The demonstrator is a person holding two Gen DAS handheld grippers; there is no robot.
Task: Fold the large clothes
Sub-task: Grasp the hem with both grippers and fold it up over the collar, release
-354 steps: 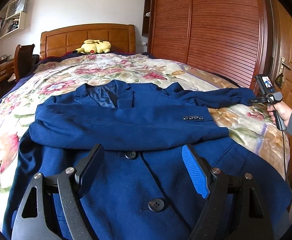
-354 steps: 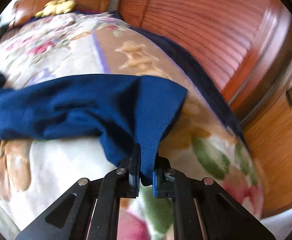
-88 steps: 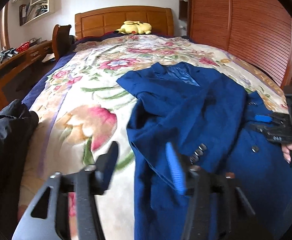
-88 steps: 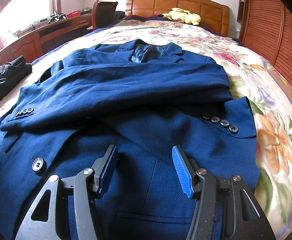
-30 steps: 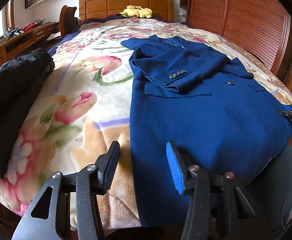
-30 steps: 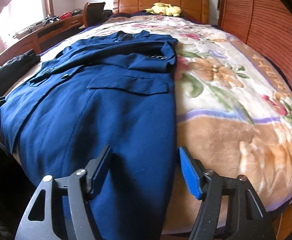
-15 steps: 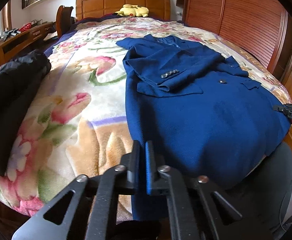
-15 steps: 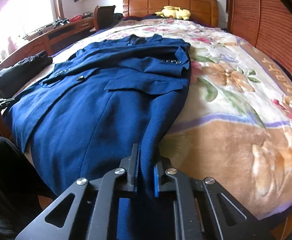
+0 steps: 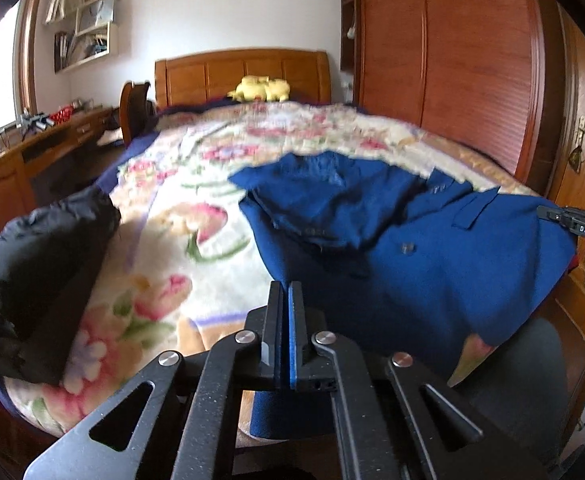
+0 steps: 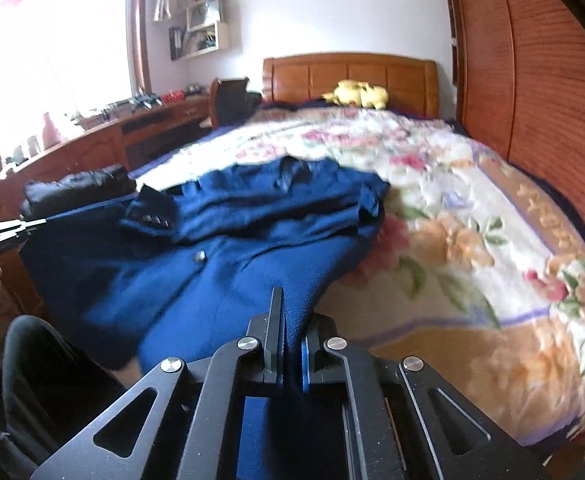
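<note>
A dark blue suit jacket (image 9: 424,256) lies on the floral bed, both sleeves folded across its chest; it also shows in the right wrist view (image 10: 220,256). My left gripper (image 9: 285,292) is shut on the jacket's lower left hem corner and holds it lifted off the bed. My right gripper (image 10: 290,304) is shut on the lower right hem corner, also lifted. The hem hangs stretched between the two grippers, above the bed's foot. The right gripper appears at the right edge of the left wrist view (image 9: 584,228).
A black garment (image 9: 32,272) lies on the bed's left edge. The floral blanket (image 10: 472,208) covers the bed; a yellow plush (image 9: 260,88) sits at the headboard. A wooden wardrobe (image 9: 452,80) stands right, a desk (image 10: 112,136) left. My dark-trousered leg (image 9: 524,392) is below the hem.
Both grippers closed on the jacket's bottom hem corners about half a second ago. Since then they have raised the hem off the bed; the views are blurred by motion.
</note>
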